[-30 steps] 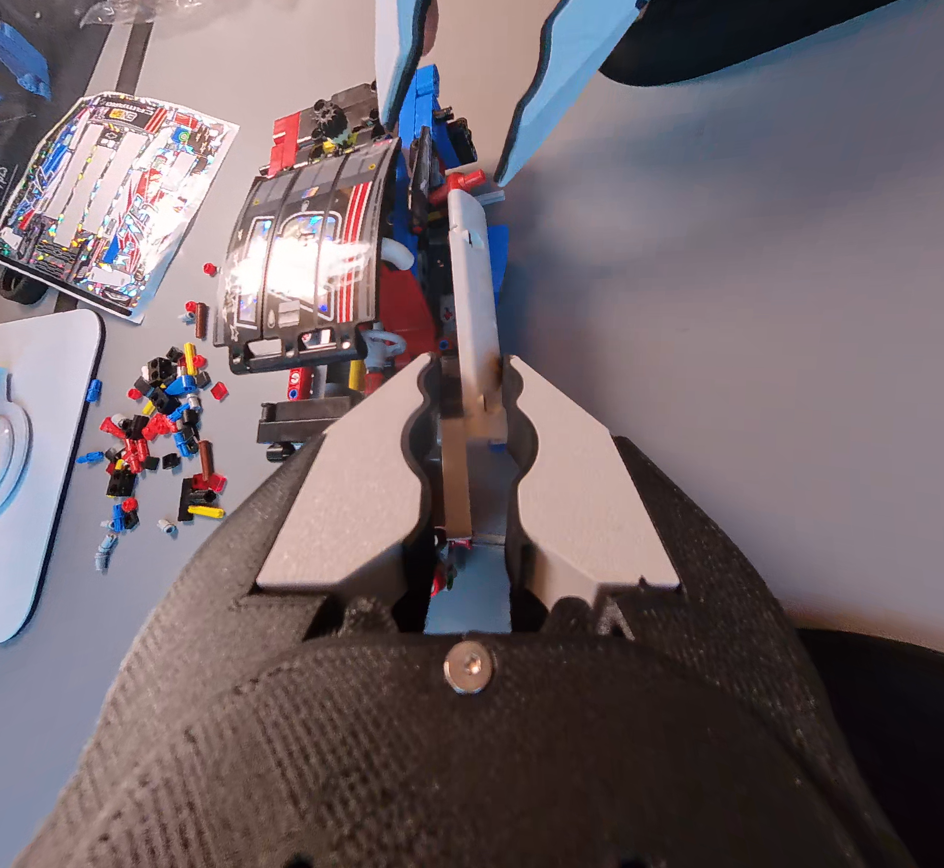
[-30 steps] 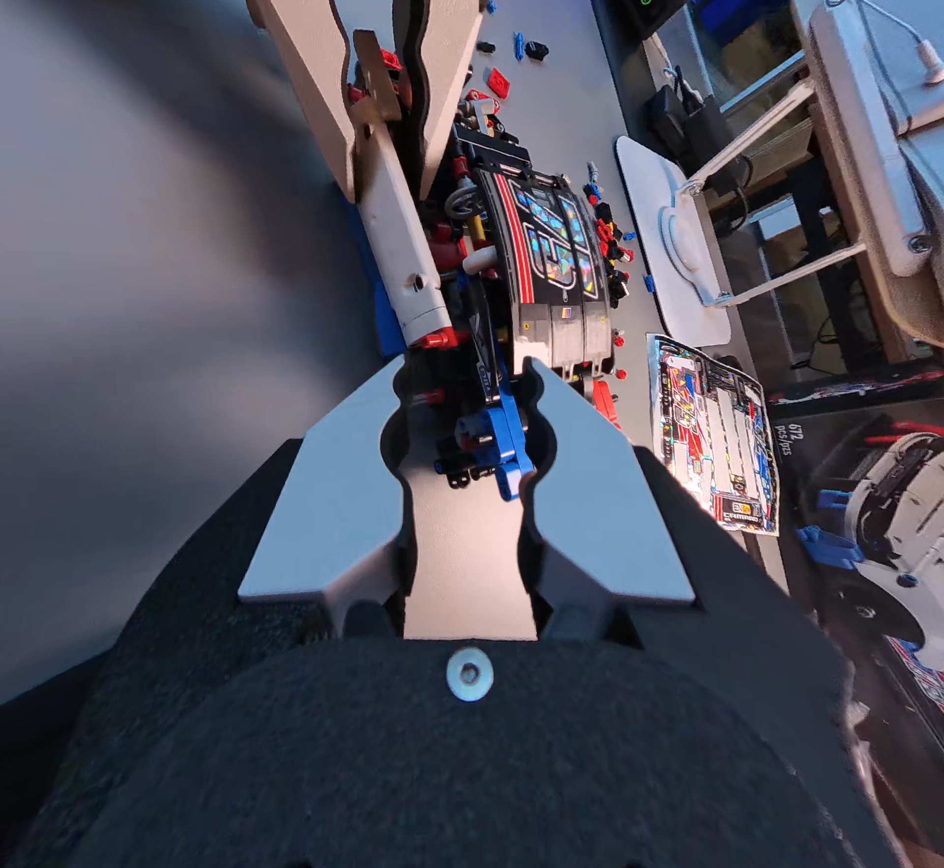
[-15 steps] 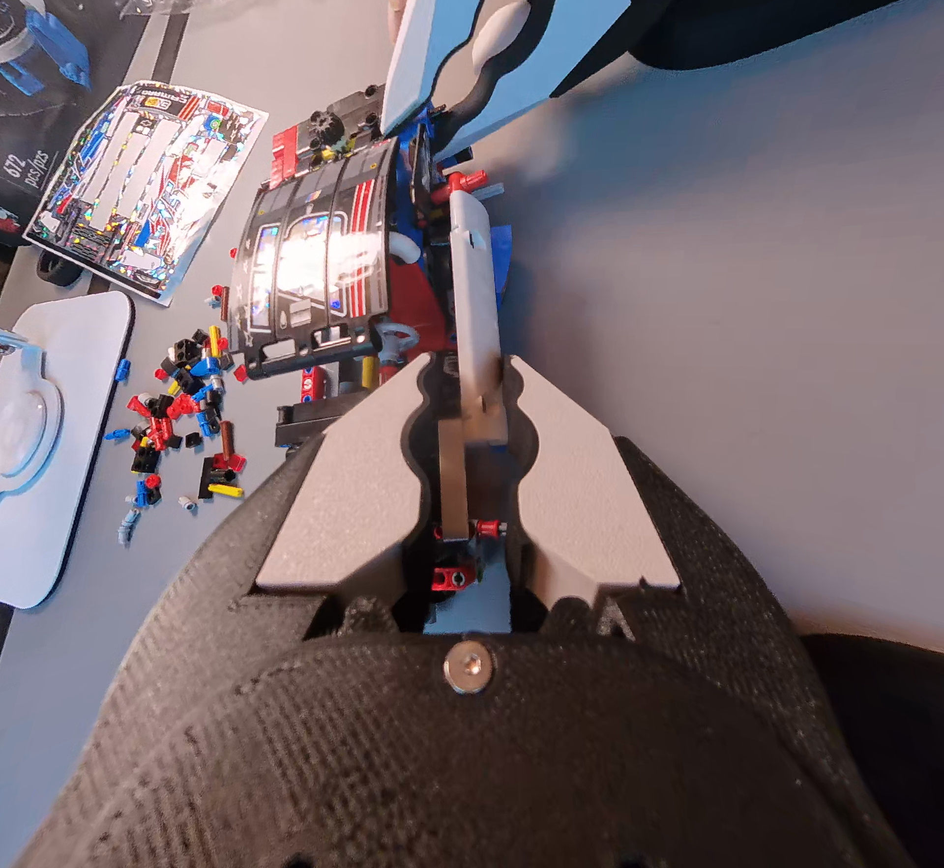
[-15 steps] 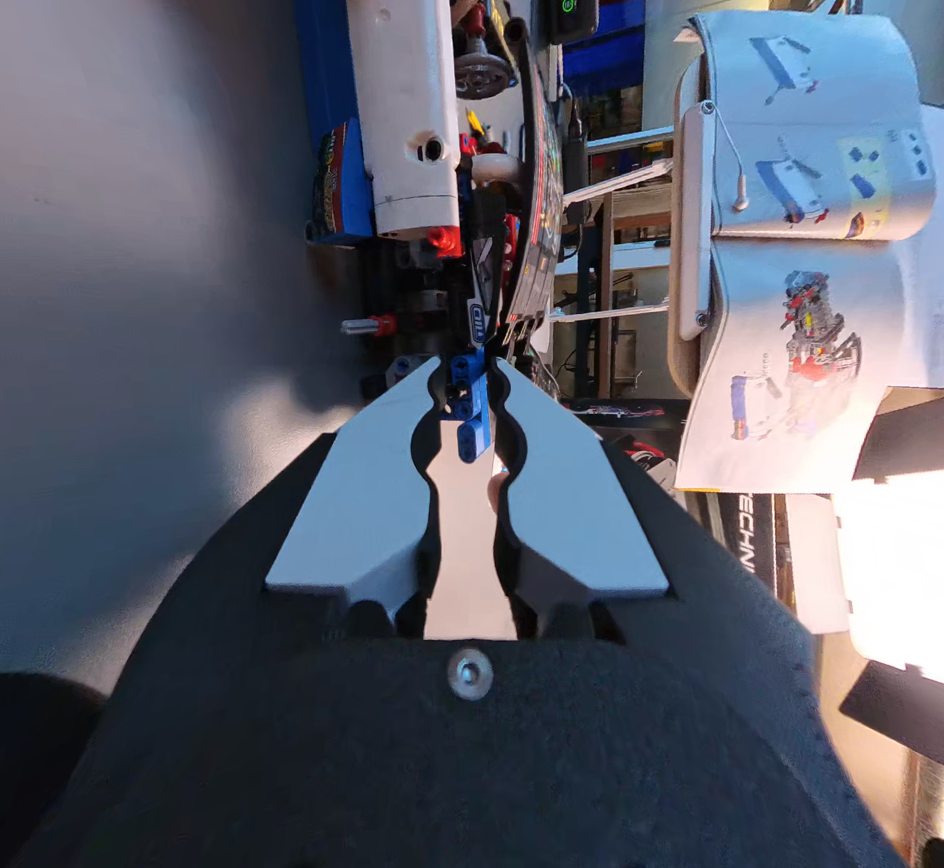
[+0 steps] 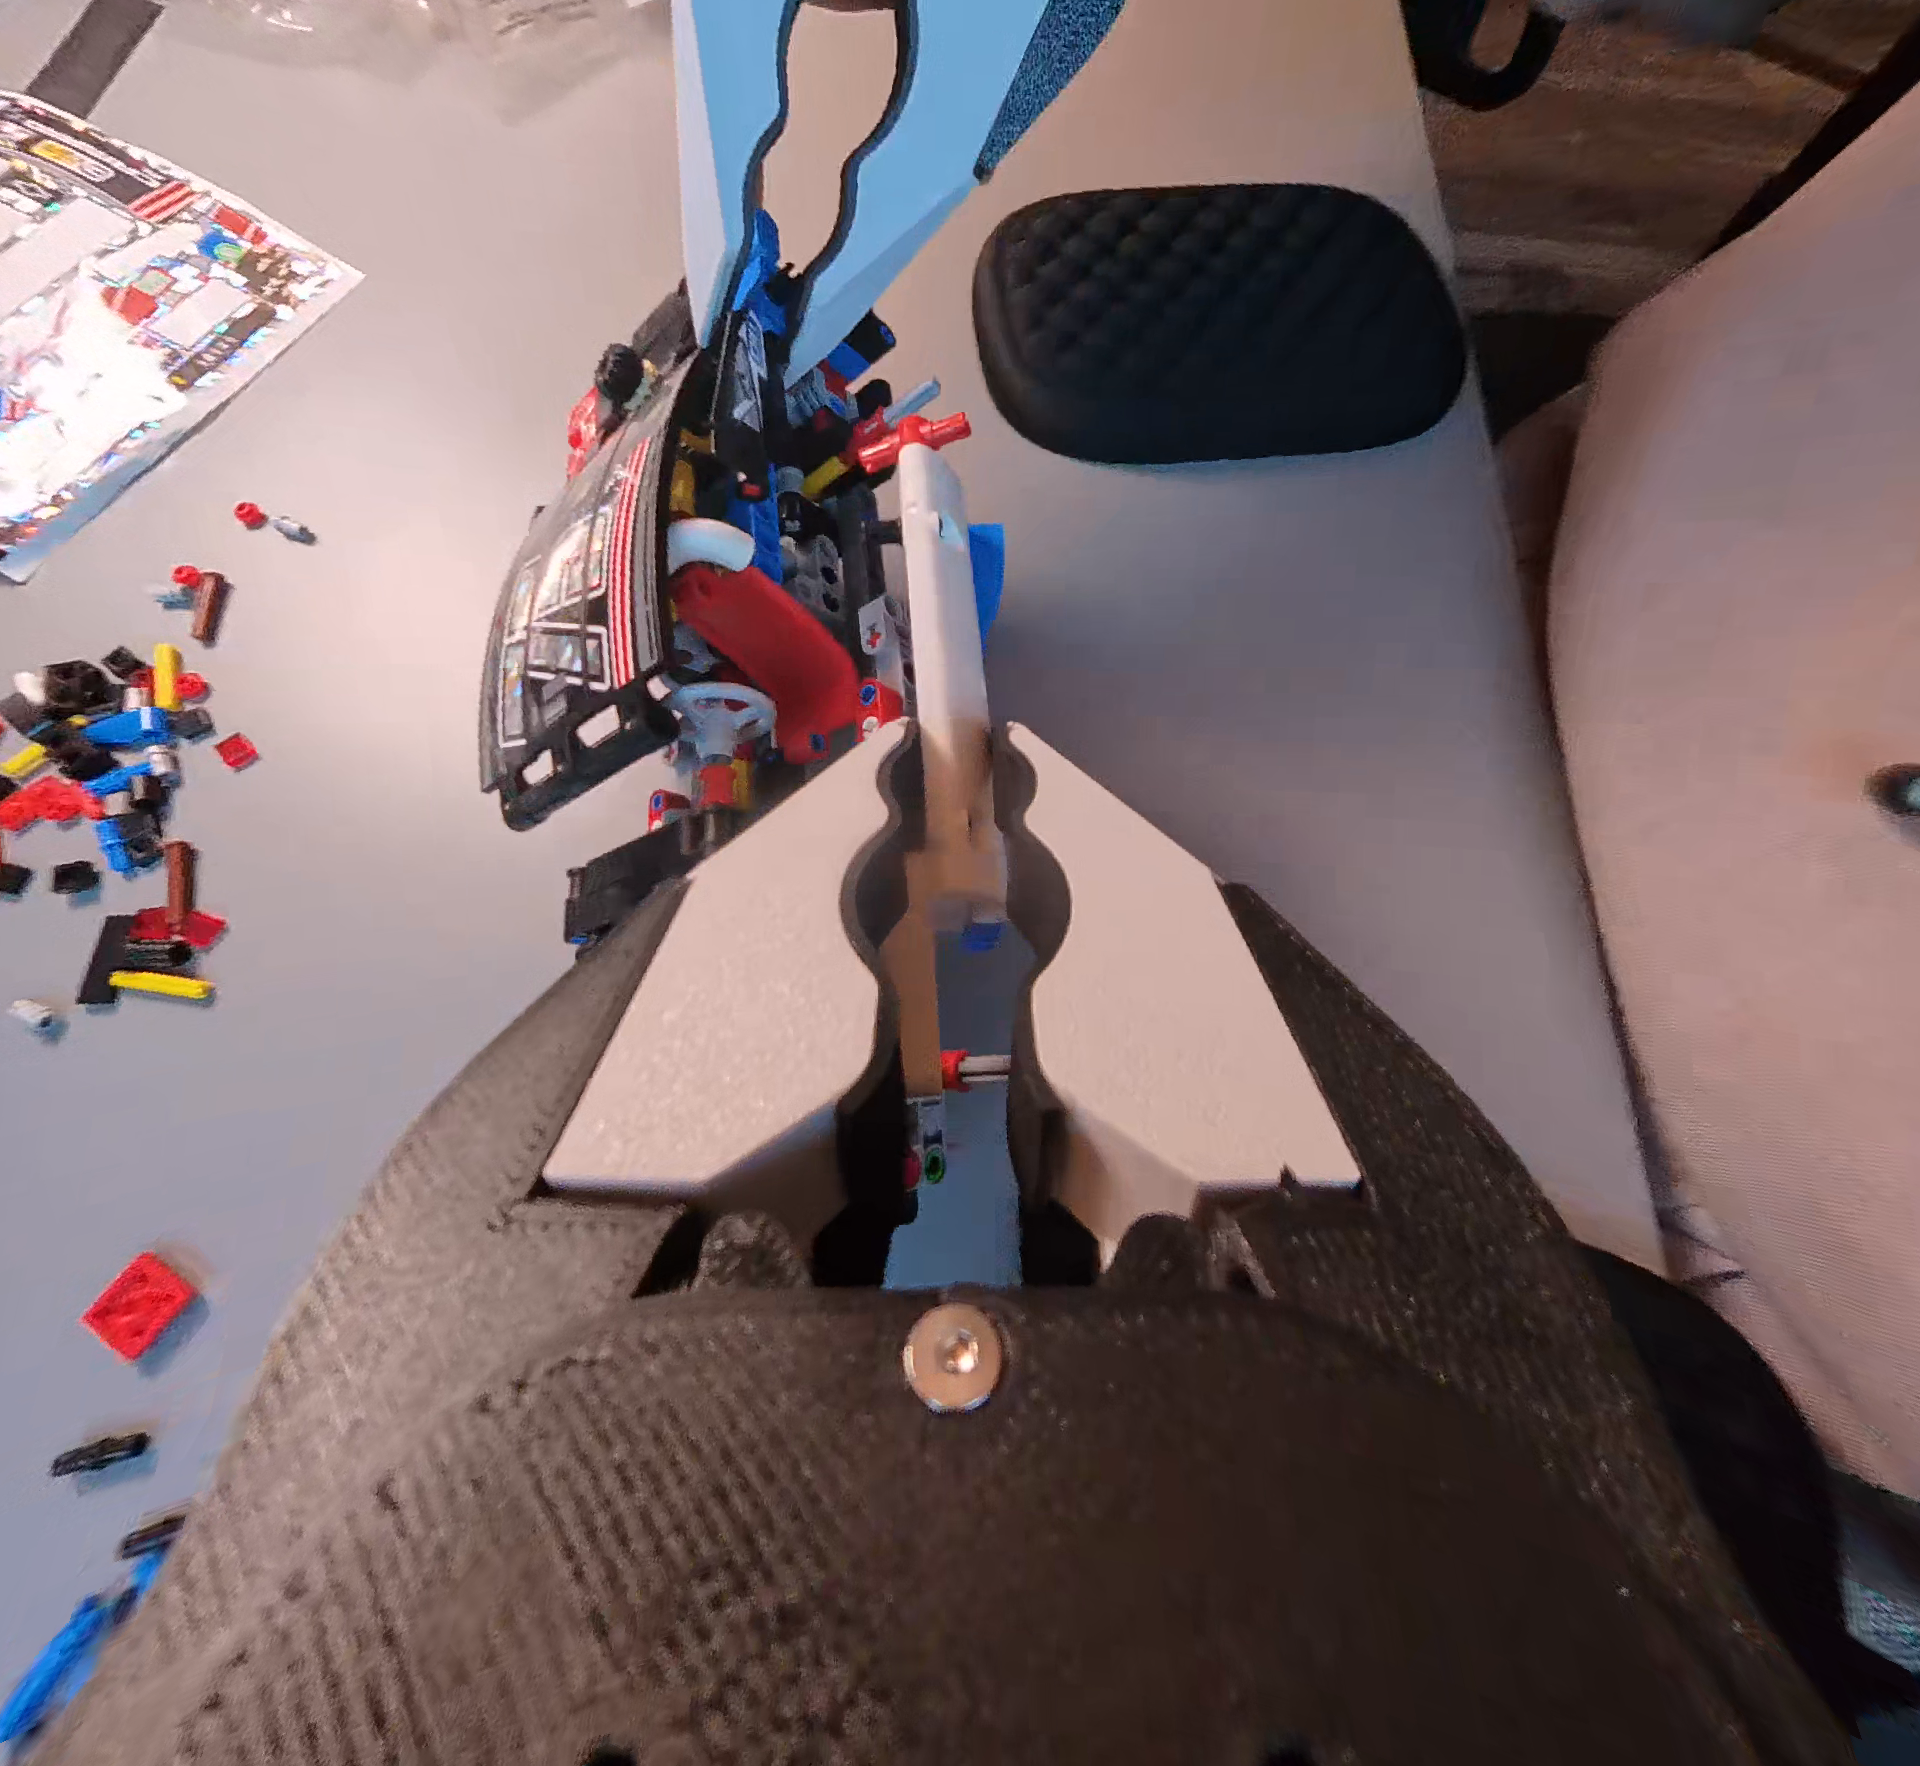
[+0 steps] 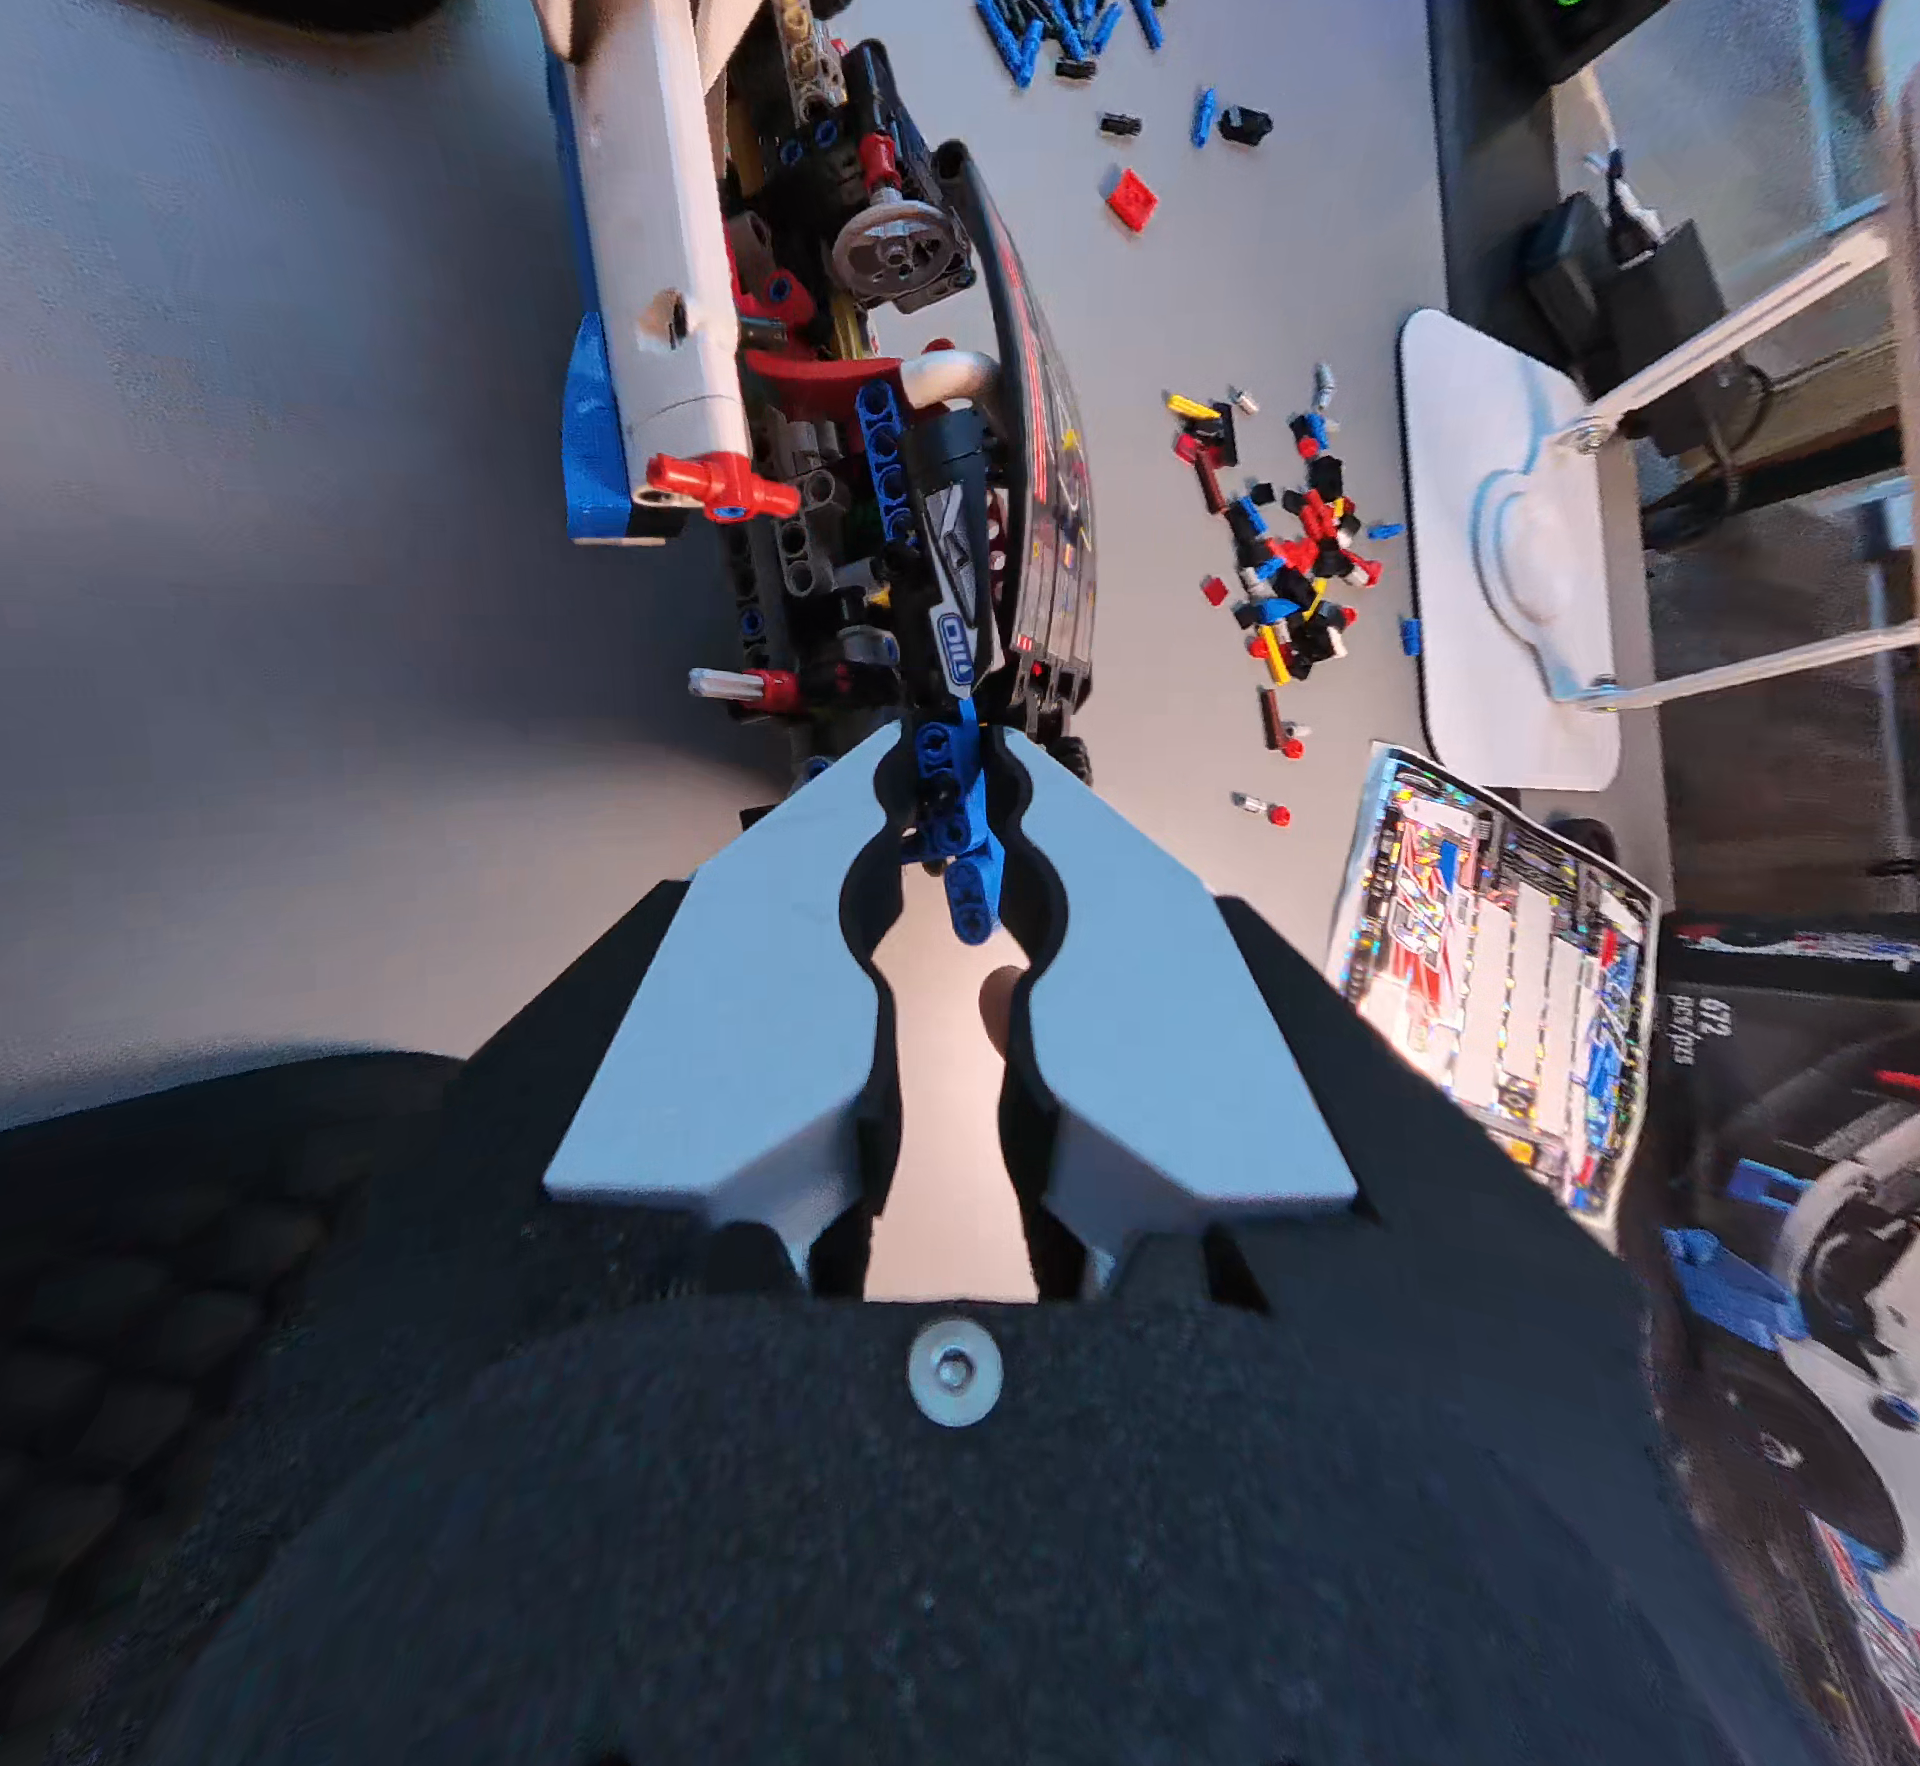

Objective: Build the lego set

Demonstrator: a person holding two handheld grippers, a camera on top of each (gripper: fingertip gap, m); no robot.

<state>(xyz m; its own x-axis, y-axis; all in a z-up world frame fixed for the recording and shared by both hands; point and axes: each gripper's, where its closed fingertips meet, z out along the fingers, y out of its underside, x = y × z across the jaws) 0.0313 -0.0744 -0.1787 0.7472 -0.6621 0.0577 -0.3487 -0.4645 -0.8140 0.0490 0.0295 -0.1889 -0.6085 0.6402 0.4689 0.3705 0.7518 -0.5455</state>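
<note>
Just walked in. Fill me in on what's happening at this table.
A person is building a lego car with a handheld gripper in each hand. The left gripper is shut on the white side panel of the half-built car, steadying it on the grey table. The right gripper is clamped on a blue beam piece at the car's opposite end. Loose pieces and a sticker sheet lie beside the car.

Lego model [image 5: 727, 636] between both grippers — loose pieces [image 5: 114, 781] beside it.
</note>
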